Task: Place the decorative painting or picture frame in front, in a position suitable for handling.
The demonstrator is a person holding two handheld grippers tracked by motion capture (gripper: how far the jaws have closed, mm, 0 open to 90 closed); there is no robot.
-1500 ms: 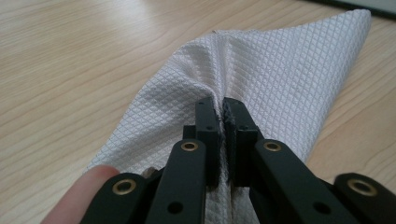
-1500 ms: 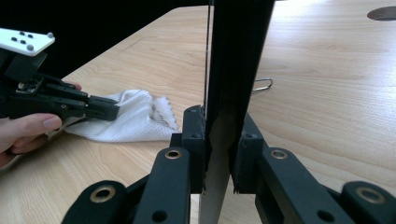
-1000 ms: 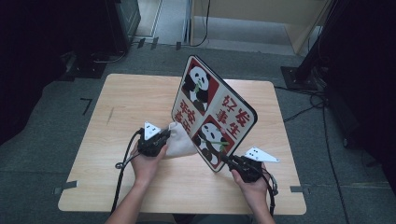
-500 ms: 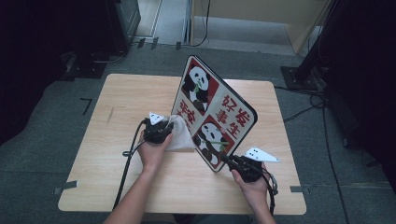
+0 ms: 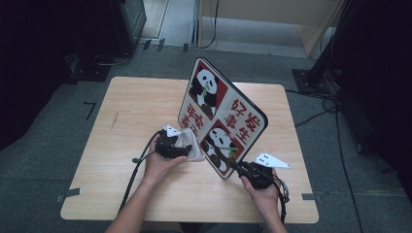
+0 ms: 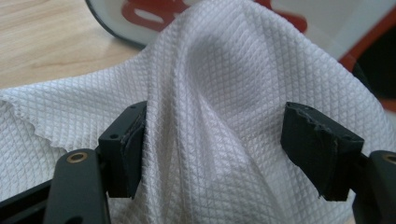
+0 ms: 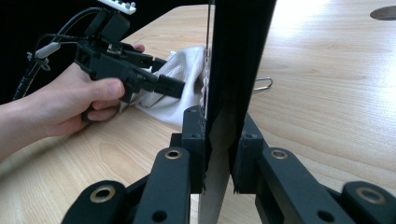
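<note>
The right hand-held gripper [image 5: 241, 168] clamps the stiff board [image 5: 223, 116] by its lower edge. The left hand-held gripper [image 5: 183, 149], jaws wide, presses a soft cloth [image 6: 205, 93] at centre frame; it probably bunches easily.

Panda-printed board [image 5: 222, 119] upright on edge, white cloth [image 5: 188, 144] bunched against it

The cloth [image 6: 219, 93] is white woven fabric with a fine diamond-grid texture, matt and softly creased. The panda board [image 5: 221, 116] has a smooth, slightly glossy printed face and a black edge. The table [image 5: 136, 111] is pale wood-grain, smooth with a dull sheen. The gripper pads [image 6: 128, 144] look like worn matt black rubber.
</note>
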